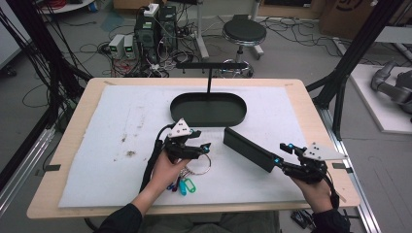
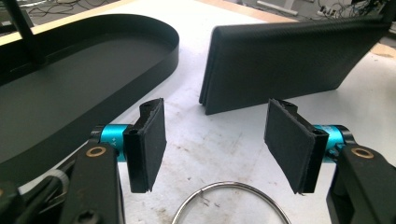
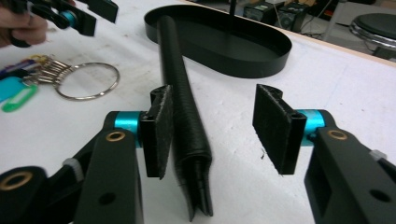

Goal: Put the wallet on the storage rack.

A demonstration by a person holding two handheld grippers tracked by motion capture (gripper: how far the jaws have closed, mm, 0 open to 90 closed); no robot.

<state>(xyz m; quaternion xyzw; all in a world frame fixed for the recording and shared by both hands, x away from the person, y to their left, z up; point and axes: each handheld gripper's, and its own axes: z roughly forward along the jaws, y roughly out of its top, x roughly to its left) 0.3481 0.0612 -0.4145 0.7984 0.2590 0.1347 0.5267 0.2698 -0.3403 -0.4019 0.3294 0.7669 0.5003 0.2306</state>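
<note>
black jaws, turquoise collars, brass screws, dark sleeves

From the high view I look forward and down over the whole white-padded wooden table [image 1: 121,111]. My left gripper view sits low, just behind its two black jaws, facing the upright black textured wallet [image 2: 285,60] close ahead and the black oval metal tray [image 2: 84,70] off to its left. My right gripper view looks along that wallet [image 3: 180,93] between its jaws toward the same tray [image 3: 261,60]; all three share both.
</note>
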